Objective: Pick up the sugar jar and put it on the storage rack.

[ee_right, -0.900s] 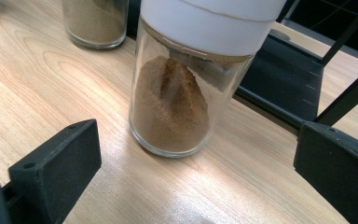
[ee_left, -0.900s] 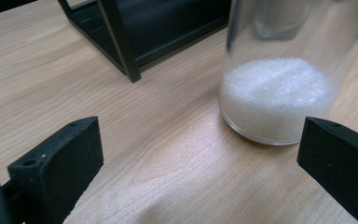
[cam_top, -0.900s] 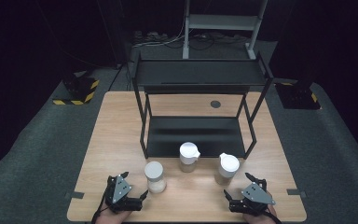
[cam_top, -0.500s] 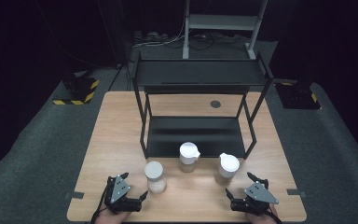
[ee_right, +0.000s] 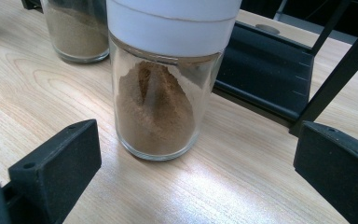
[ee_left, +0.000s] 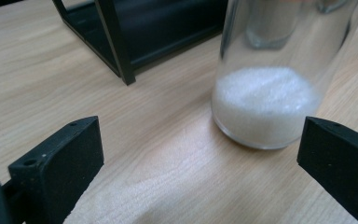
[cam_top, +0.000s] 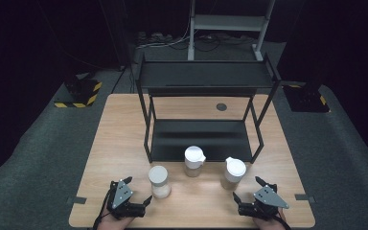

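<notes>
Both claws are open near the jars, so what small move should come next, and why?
Probably ease the right claw forward around the brown-powder jar: it stands upright straight ahead between the open jaws, untouched, while the white-powder jar sits off-centre before the left claw.

Left gripper (cam_top: 136, 191) and right gripper (cam_top: 247, 189) rest low, jaws spread wide.

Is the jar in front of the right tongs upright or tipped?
Upright: the brown-powder jar stands on its base on the table, white lid on top.
</notes>
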The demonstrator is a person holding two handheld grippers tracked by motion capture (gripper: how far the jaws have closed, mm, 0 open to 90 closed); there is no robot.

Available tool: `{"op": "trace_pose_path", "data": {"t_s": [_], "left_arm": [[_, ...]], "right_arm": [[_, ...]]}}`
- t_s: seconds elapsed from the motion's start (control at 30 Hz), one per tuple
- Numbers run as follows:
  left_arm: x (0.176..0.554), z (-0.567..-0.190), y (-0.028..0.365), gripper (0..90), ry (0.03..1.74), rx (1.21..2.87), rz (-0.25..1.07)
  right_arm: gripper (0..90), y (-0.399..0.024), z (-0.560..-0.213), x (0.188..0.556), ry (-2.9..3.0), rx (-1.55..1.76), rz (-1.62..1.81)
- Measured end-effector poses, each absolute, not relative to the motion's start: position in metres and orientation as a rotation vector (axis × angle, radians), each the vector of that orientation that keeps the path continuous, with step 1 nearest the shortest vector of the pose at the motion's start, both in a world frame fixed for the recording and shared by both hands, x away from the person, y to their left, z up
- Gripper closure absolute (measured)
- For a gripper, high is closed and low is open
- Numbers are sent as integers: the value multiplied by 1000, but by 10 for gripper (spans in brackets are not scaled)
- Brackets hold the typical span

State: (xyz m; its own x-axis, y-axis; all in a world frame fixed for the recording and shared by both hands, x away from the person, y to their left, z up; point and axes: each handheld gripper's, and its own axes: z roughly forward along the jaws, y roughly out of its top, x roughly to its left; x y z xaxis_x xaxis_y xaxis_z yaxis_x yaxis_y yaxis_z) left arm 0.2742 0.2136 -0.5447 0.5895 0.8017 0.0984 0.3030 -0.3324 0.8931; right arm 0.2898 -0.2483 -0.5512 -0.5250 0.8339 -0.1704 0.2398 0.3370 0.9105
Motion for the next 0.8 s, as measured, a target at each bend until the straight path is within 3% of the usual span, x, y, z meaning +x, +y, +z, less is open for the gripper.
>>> {"op": "trace_pose_path", "data": {"t_s": [0.8], "left_arm": [[261, -512, 209, 3, 805, 1810, 704]], "right_arm": [[0, -248, -551, 290, 1962, 941, 1178]]}}
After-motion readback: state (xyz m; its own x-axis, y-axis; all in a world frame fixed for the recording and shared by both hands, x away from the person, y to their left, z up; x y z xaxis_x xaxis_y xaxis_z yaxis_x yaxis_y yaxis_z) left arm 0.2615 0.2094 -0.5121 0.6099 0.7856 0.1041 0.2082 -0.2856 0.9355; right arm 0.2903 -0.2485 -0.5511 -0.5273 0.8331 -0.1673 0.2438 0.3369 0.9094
